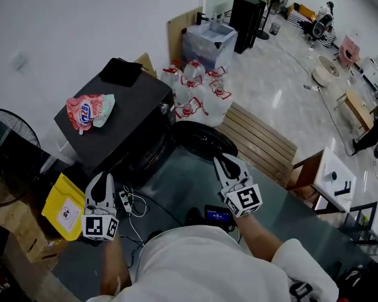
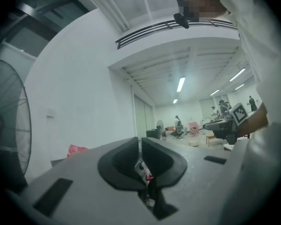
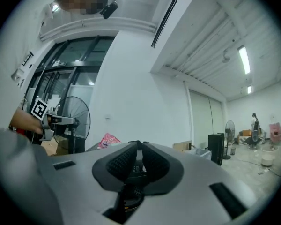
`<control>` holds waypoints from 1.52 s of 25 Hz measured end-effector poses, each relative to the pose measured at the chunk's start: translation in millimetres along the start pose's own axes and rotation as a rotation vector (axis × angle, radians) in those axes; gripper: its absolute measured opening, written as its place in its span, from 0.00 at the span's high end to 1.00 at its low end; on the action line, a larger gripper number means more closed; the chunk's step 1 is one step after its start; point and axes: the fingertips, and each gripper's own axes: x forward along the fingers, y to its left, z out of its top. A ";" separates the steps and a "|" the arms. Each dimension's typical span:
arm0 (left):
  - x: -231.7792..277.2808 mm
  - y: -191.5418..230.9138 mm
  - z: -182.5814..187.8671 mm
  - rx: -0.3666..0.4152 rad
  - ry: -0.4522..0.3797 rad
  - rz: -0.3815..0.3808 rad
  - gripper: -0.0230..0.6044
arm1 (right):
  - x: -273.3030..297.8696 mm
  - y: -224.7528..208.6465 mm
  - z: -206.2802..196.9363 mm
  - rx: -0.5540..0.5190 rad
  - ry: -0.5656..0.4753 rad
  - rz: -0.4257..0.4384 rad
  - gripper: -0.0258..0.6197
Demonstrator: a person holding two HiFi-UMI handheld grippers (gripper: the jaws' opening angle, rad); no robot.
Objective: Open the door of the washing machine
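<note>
The opening step looks done, or nearly so. The round dark door (image 1: pixel 198 138) appears to stand swung out from the front of the black washing machine (image 1: pixel 123 128) rather than lying flush against it, though the steep downward angle of the head view makes it hard to say how wide it has swung. Neither gripper is on the door. The door lies ahead of and below the tips of the right gripper (image 1: pixel 227 163), a little to their left, and how far below cannot be judged. It sits well off to the right of the left gripper (image 1: pixel 101 180), whose tips point toward the machine's near corner. The left gripper's (image 2: pixel 140 142) own view shows its two dark pads brought together with only a thin slit between them. Nothing is gripped, and the bit of red and white showing through the slit belongs to things standing far beyond the jaws. The right gripper's (image 3: pixel 139 144) view shows the same: ribbed pads meeting at the tips, nothing clamped, open room and white wall ahead. A pink snack bag (image 1: pixel 88 111) lies on the machine's top, ahead of the left jaws and untouched. If the door needs to go wider, the next move would be to lower the right gripper to the door's free edge, part the jaws or hook the rim, and draw it further along its hinge arc. Otherwise, both grippers only need to keep off it.
</note>
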 end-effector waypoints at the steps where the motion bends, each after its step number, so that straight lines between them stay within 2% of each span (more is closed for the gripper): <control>1: -7.4 7.2 -3.0 -0.010 -0.007 0.001 0.92 | -3.0 6.1 2.4 -0.005 -0.003 -0.016 0.87; 5: -37.8 28.7 -13.4 -0.066 -0.014 -0.031 0.92 | -18.7 36.3 14.0 -0.006 -0.005 -0.083 0.87; 9: -69.6 41.7 -26.4 -0.088 -0.009 -0.089 0.92 | -30.8 76.9 11.7 -0.011 0.016 -0.127 0.87; 15: -121.1 45.3 -47.1 -0.108 0.004 -0.159 0.92 | -56.1 139.6 0.6 -0.015 0.070 -0.155 0.88; 20: -152.4 36.2 -66.2 -0.128 0.029 -0.190 0.92 | -81.8 172.3 -1.9 -0.032 0.123 -0.162 0.88; 27: -176.9 30.3 -69.8 -0.221 0.016 -0.135 0.92 | -92.5 186.5 -9.0 -0.014 0.136 -0.108 0.88; 33: -180.3 1.5 -56.9 -0.162 0.046 -0.109 0.92 | -94.9 191.2 2.7 0.008 0.060 -0.018 0.88; 38: -171.4 -43.4 -50.0 -0.148 0.050 -0.095 0.92 | -125.1 163.3 -1.9 0.008 0.057 0.003 0.88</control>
